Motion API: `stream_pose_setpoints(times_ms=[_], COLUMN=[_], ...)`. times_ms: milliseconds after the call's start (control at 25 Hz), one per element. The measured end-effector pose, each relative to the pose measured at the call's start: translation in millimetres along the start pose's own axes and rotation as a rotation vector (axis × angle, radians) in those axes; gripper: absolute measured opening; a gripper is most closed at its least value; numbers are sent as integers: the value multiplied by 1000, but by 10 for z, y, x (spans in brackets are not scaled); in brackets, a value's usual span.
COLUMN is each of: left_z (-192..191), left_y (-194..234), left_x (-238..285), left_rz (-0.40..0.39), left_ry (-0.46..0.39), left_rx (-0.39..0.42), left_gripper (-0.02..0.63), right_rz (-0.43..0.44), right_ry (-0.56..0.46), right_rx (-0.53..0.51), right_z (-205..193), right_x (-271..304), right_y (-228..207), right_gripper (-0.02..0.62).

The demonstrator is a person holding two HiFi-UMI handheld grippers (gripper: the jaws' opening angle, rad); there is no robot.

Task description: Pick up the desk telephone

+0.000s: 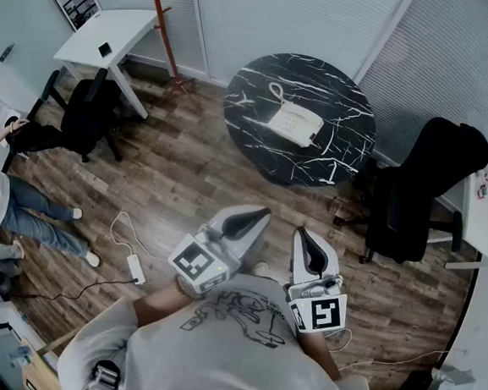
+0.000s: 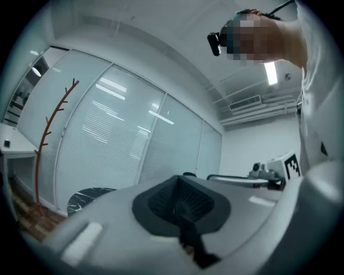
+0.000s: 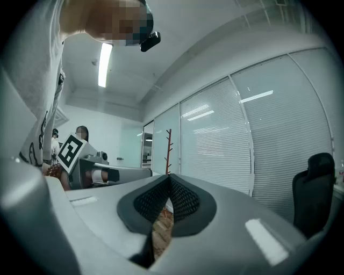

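A white desk telephone point(image 1: 294, 122) with a coiled cord lies on the round black marble table point(image 1: 331, 168) far ahead, near the window blinds. My left gripper point(image 1: 264, 212) and right gripper point(image 1: 299, 232) are held close to my chest, well short of the table, both shut with nothing between the jaws. In the left gripper view the left gripper point(image 2: 177, 180) points level at the blinds, with a sliver of the marble table point(image 2: 88, 196) low left. The right gripper point(image 3: 168, 178) in its own view also points level and is empty.
A black office chair point(image 1: 423, 189) stands right of the marble table. A white desk point(image 1: 105, 38), another black chair point(image 1: 86, 112) and a red coat stand point(image 1: 165, 30) are at back left. A power strip with cable point(image 1: 136, 267) lies on the wood floor. A person point(image 1: 5, 203) stands at the left.
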State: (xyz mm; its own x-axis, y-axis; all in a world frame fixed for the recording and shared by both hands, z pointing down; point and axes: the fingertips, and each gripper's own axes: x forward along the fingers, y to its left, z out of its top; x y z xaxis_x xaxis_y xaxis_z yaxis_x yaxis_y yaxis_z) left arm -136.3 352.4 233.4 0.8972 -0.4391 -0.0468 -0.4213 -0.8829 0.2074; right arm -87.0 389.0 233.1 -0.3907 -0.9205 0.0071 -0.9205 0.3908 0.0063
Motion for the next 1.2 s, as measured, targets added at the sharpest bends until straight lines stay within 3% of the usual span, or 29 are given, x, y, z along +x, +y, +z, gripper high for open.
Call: stream_pose_setpoints(times_ms=[480,1200], left_z=[-74,-366], left_y=[-116,-565], left_x=[210,646], left_rz=[3,69], left_ry=[12,26], left_rx=[6,-20], left_gripper=[0,0], right_rz=[5,63], right_ry=[-17,4], right_rx=[32,60], right_z=[-32,-227], right_x=[-107,-566], right_y=[-238,-695], right_gripper=[6,6])
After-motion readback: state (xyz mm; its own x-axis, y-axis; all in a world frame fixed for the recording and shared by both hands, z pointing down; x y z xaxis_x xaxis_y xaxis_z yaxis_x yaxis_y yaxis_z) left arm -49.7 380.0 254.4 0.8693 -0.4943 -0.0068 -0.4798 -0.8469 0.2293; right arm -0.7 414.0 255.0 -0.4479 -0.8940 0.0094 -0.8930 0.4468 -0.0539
